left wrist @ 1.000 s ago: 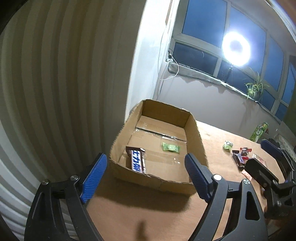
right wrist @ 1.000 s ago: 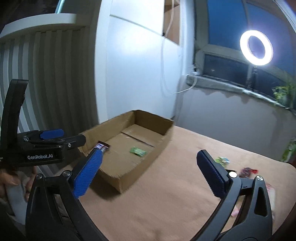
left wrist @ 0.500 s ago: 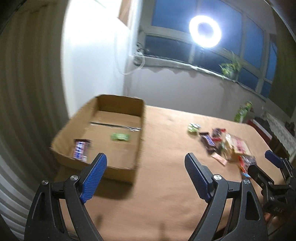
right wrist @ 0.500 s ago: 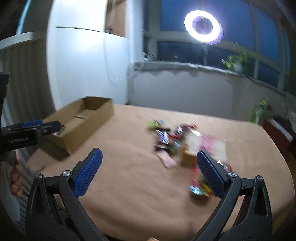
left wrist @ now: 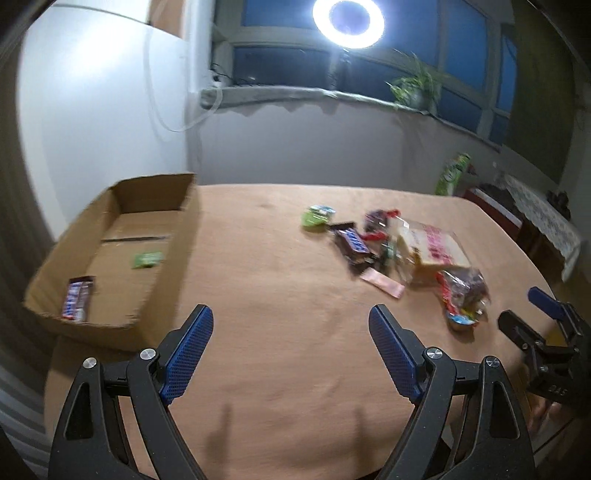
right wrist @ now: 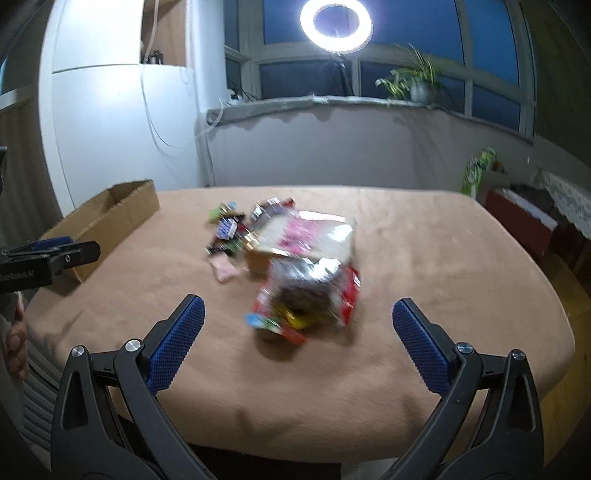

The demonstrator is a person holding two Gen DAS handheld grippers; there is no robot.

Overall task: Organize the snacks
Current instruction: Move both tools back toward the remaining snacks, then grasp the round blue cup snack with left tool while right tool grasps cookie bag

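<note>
A shallow cardboard box (left wrist: 110,206) (right wrist: 122,206) stands on the left of the tan-covered table (left wrist: 280,295). A chocolate bar (left wrist: 77,297) and a small green packet (left wrist: 147,259) lie inside it. A heap of mixed snacks (left wrist: 402,254) (right wrist: 291,258) lies mid-table: a dark chocolate bar (left wrist: 351,245), a green packet (left wrist: 316,215), a pink-printed bag (left wrist: 432,247), a red bag (right wrist: 314,295). My left gripper (left wrist: 291,347) is open over bare cloth between box and heap. My right gripper (right wrist: 298,334) is open, just short of the red bag, nothing between its fingers.
A ring light (left wrist: 348,23) glares above the windowsill with a potted plant (left wrist: 415,86). A green bag (left wrist: 452,177) and a dark red box (right wrist: 517,218) stand beyond the table's far right. A person's hand (right wrist: 16,339) holds the left gripper.
Both views have swung right from the cardboard box toward the snack heap. The right gripper now faces the heap closely. Both stay open and empty.
</note>
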